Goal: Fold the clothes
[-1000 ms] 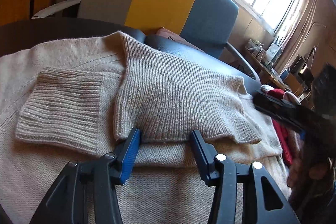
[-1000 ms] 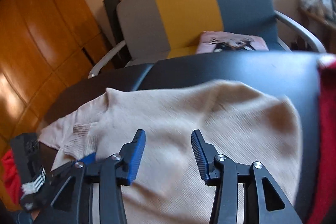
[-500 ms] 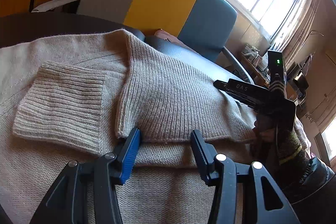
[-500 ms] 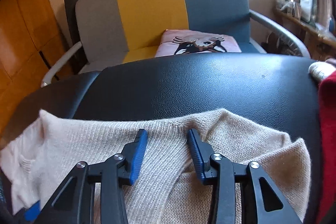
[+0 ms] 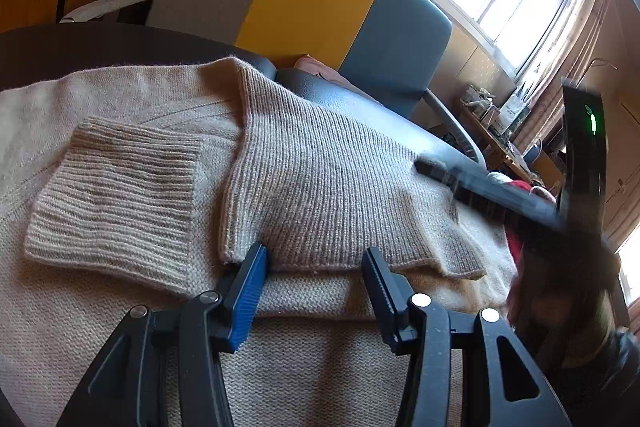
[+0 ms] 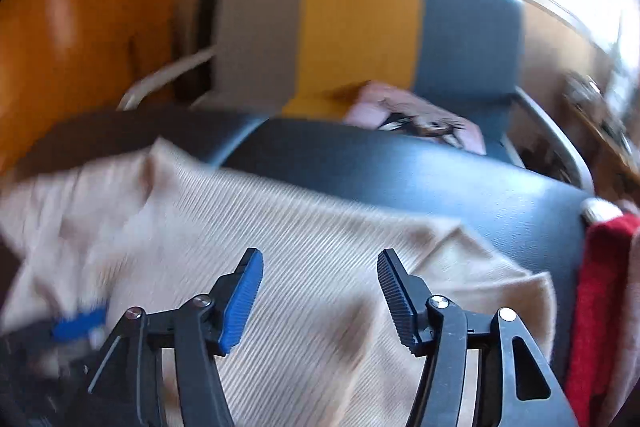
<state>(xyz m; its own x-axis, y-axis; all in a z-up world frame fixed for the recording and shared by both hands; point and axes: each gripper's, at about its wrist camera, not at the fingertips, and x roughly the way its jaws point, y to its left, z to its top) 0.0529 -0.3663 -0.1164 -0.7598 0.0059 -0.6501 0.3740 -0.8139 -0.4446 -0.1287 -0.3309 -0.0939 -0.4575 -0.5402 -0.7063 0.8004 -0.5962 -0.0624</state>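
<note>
The beige sweater (image 5: 320,187) lies folded on the black table (image 5: 360,99), cuff (image 5: 116,199) at nine o'clock. The left gripper (image 5: 316,267) rests on it, jaws apart, nothing pinched. The right gripper (image 6: 320,267), at three o'clock, hangs over the knit, jaws opening, empty. A red garment (image 6: 596,299) lies beside.

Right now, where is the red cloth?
In the right wrist view, the red cloth sits at the far right edge, on the black table just right of the beige sweater. The left wrist view barely shows it.
</note>
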